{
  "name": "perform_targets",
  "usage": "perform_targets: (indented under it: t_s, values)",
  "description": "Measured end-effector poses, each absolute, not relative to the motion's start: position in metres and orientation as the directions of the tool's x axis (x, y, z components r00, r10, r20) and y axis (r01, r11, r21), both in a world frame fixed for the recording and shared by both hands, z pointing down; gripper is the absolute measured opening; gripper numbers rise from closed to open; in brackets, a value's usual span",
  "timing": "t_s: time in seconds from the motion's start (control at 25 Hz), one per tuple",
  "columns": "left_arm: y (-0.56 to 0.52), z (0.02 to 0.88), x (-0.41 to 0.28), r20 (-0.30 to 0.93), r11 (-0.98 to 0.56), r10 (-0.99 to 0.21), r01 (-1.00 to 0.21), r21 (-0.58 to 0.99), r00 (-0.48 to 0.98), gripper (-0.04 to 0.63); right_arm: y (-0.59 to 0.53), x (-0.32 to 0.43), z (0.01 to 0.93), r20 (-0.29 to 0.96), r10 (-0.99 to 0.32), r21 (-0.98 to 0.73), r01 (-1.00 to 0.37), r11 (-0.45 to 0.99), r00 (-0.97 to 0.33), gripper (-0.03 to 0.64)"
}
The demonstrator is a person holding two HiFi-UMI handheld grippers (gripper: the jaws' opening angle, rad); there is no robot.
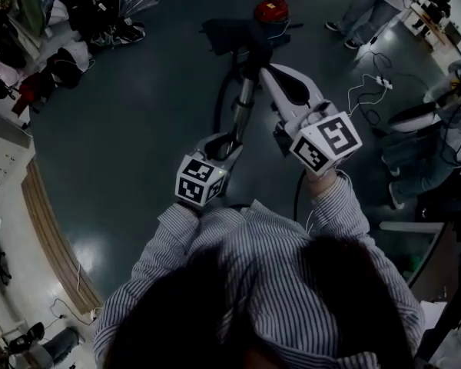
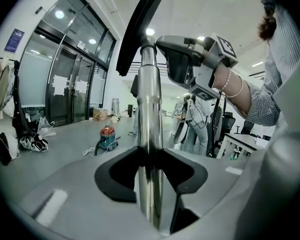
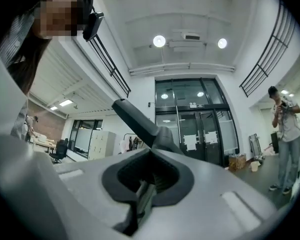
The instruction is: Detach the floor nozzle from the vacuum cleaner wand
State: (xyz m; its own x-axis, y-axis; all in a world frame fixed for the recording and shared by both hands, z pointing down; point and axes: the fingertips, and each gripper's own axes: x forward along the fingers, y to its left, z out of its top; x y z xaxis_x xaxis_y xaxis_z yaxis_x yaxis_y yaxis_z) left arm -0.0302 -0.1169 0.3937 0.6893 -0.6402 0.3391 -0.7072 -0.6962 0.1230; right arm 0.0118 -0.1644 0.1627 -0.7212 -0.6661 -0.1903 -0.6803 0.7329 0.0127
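Right tongs [image 3: 152, 159] closed; dark floor nozzle [image 3: 139, 121] slants up just beyond them; glass doors [image 3: 190, 129] behind.

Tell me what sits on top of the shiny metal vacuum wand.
A flat black floor nozzle, tilted, tops the shiny metal wand. The right gripper hides the right side of their joint.

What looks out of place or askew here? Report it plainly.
The black flat floor nozzle is up in the air, tilted steeply atop the shiny metal wand, which the left gripper clasps. Odd for a floor tool, though it suits detaching. Nothing looks spilled or damaged.
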Motion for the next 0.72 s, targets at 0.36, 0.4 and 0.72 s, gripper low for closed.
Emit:
perform_targets:
  t_s: [0.36, 0.4, 0.72]
  values:
    - [-0.123, 0.404, -0.038, 0.348, -0.685, -0.645, -0.716, 0.132, 0.681, 0.160, -0.188, 0.018, 0.180, -0.131, -0.674, -0.135, -0.661, 0.738, -0.727, 0.183]
    - [-0.123, 0.407, -0.038, 0.350, -0.684, -0.644, -0.717, 0.135, 0.680, 0.160, -0.192, 0.016, 0.184, -0.119, -0.665, -0.166, -0.646, 0.745, -0.737, 0.198]
    - [-0.111, 0.423, -0.035, 0.372, -0.671, -0.637, -0.723, 0.165, 0.676, 0.160, -0.184, -0.017, 0.214, -0.020, -0.503, -0.296, -0.476, 0.828, -0.864, 0.210]
